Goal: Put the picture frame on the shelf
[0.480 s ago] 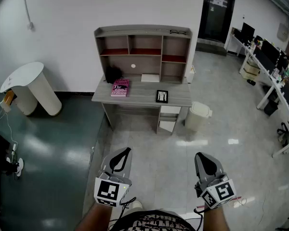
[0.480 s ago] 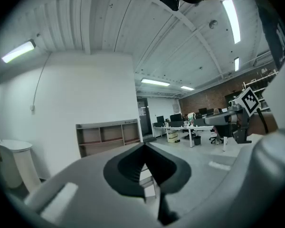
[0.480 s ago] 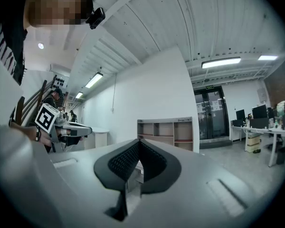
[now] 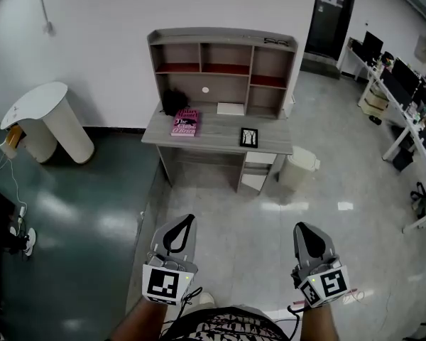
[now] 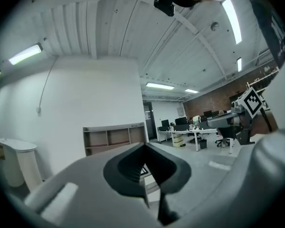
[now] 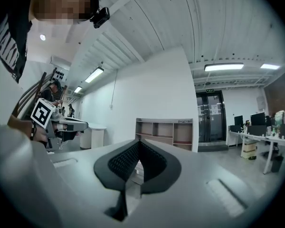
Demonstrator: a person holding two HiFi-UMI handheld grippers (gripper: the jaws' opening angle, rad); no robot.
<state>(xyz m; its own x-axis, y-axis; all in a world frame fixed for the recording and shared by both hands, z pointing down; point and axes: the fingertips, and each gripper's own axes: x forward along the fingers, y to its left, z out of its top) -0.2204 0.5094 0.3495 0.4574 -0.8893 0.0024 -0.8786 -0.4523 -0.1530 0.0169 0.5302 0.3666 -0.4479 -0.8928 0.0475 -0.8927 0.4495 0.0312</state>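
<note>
Ahead at twelve o'clock, picture frame (image 4: 248, 137) sits on desk (image 4: 214, 135) below shelf (image 4: 224, 35), bin (image 4: 299, 169) at one o'clock; my left gripper (image 4: 187, 221) and right gripper (image 4: 302, 227) point forward, closed, empty.

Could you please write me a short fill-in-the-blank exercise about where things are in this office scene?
The picture frame rests on the ___, not yet on the shelf above it.
The book to the frame's left has a ___ cover.
The left gripper and the right gripper both have their jaws ___, with nothing between them.
In the head view, the white bin stands to the ___ of the frame.
Missing words: desk; pink; shut; right.
</note>
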